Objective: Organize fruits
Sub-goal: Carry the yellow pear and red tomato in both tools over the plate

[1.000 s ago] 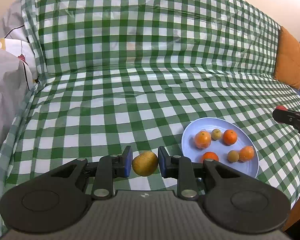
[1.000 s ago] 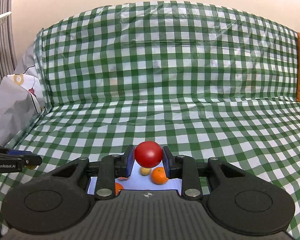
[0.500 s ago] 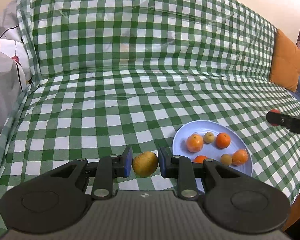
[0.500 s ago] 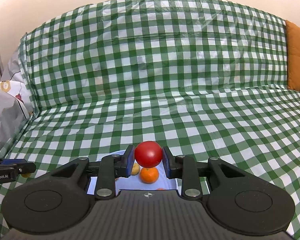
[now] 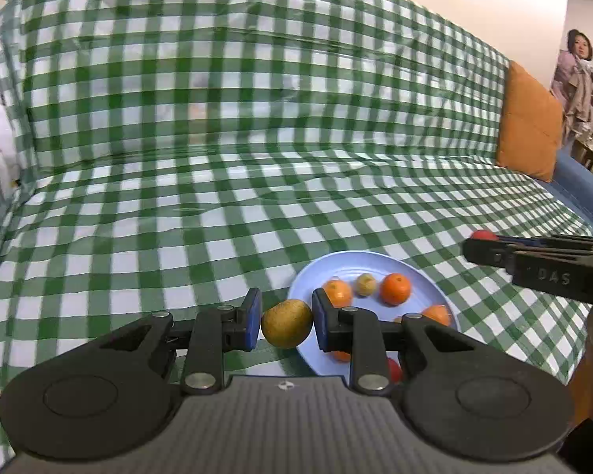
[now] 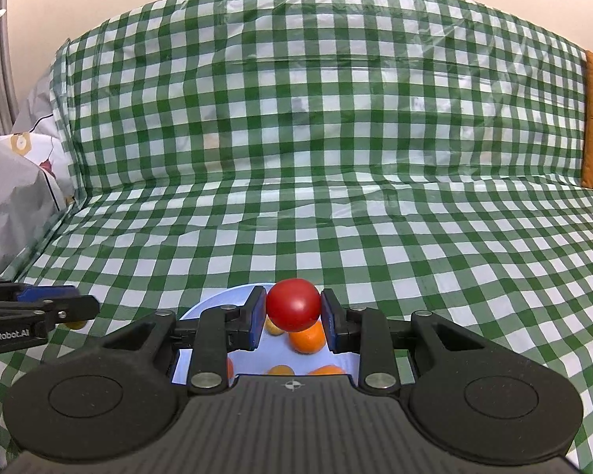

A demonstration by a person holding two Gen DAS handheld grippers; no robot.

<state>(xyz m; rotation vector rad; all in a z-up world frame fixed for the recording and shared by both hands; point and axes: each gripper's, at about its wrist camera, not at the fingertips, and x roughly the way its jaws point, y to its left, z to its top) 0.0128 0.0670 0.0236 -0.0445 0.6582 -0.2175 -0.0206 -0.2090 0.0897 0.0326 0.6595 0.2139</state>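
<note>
Since a second before, the left gripper (image 5: 287,322) had swung across the checked cloth (image 5: 225,181), so the plate (image 5: 375,262) sat closer behind its right finger and the cushion (image 5: 527,120) had drawn in from the edge; the right gripper (image 6: 292,318) had hardly shifted. Both sets of fingers stayed clamped as before. The left pair gripped a yellow-brown fruit (image 5: 287,322), dull-skinned and slightly oval, its long axis lying roughly level from finger to finger, held over the cloth at the plate's near left rim. The right pair gripped a tomato (image 6: 293,304), glossy red and nearly round with no clear long axis, held above the plate (image 6: 217,300). The plate was pale blue and lay flat on the cloth; in the left view it held a mandarin (image 5: 337,293), a small yellowish fruit (image 5: 365,283), a second mandarin (image 5: 395,288), a third (image 5: 437,313) partly hidden by the finger, and bits of orange and red showing under the gripper body. A person (image 5: 577,79) stood in the far right background.
</note>
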